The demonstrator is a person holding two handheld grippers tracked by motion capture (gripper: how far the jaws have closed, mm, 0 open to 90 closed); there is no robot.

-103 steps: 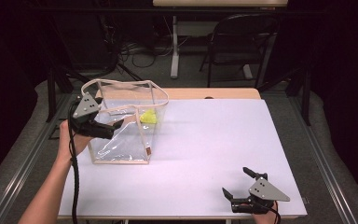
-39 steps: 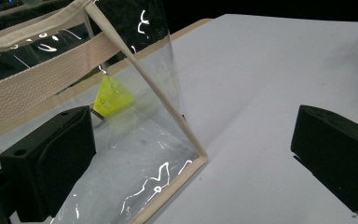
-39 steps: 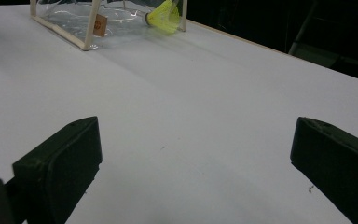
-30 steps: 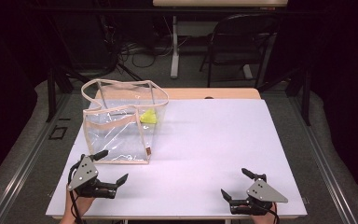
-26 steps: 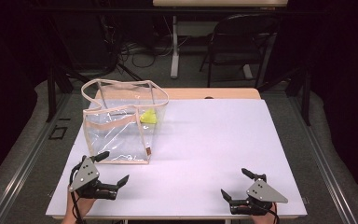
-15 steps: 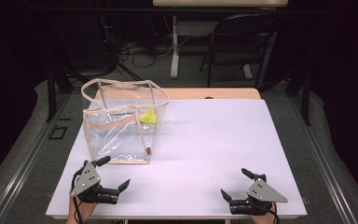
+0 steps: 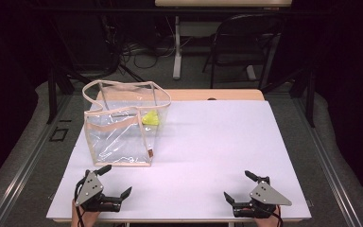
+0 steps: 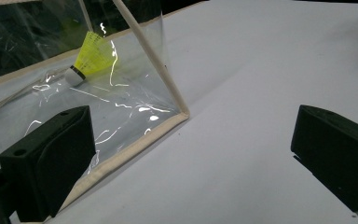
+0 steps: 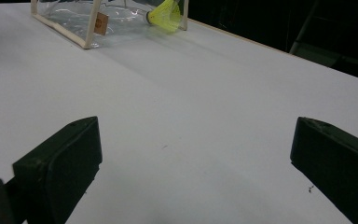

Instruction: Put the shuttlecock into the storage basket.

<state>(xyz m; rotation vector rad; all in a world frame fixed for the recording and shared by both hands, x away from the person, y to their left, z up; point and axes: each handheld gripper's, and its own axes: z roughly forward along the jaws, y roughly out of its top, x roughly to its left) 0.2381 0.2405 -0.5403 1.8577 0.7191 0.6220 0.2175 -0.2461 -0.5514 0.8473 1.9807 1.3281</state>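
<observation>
- While both grippers rest at the near edge, the white table (image 7: 217,142) spreads wide between them and bears everything else.
- A clear bag (image 7: 123,125) with beige trim stands upright on the table's far-left part, its top open.
- The left gripper (image 7: 114,185) sits near the left corner, just near of the bag and apart from it, jaws spread wide and holding nothing.
- The right gripper (image 7: 238,185) sits near the right corner, well apart from the bag, jaws likewise spread and holding nothing.
- A yellow shuttlecock (image 7: 150,118) lies inside the bag, by its far-right wall, white cork end pointing left in the left gripper view.
</observation>
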